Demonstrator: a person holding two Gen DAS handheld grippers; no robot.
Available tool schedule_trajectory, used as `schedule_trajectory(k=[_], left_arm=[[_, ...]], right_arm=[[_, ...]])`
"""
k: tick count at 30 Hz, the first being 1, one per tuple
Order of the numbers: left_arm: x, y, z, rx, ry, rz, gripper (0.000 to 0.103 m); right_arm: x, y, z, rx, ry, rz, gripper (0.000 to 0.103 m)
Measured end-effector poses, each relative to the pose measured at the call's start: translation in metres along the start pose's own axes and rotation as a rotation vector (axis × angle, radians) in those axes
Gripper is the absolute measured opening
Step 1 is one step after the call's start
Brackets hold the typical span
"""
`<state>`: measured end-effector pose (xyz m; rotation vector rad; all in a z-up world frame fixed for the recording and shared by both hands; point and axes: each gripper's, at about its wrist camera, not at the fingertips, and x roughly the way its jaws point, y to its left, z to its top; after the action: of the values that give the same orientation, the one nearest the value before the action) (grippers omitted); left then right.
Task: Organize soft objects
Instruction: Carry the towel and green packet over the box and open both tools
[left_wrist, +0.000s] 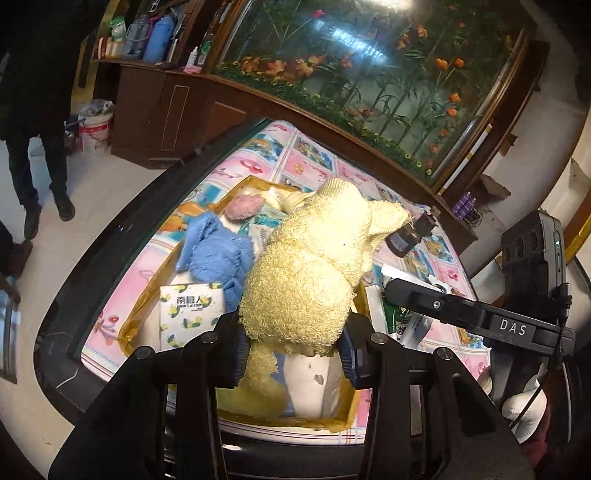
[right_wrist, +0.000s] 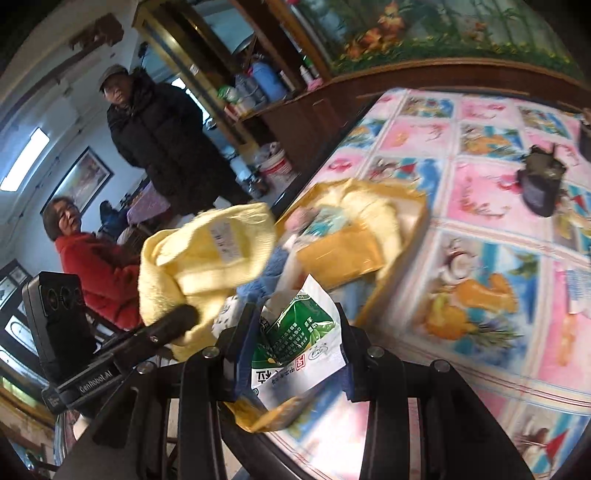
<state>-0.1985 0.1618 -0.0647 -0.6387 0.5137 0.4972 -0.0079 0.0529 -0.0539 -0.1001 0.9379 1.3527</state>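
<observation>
My right gripper clamps a green-and-white packet; its print is unreadable to me, though "DAS" marks that gripper's bar. My left gripper, angled down over the box, is clamped on the yellow towel.

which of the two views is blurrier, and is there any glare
Right wrist view: motion-smeared, with the yellow towel, cardboard box and patterned cloth all soft; only the green and white packet between the fingers reads fairly sharp. Left wrist view: crisp on the towel, with white glare streaks on the glass panel. Both bend straight edges, fisheye style.
</observation>
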Motion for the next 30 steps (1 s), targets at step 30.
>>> schedule_trajectory(k=[30], left_arm=[[0.024, -0.028, -0.021, 0.157, 0.075, 0.071, 0.056]], right_arm=[[0.007, -0.003, -0.018, 0.061, -0.094, -0.052, 0.059]])
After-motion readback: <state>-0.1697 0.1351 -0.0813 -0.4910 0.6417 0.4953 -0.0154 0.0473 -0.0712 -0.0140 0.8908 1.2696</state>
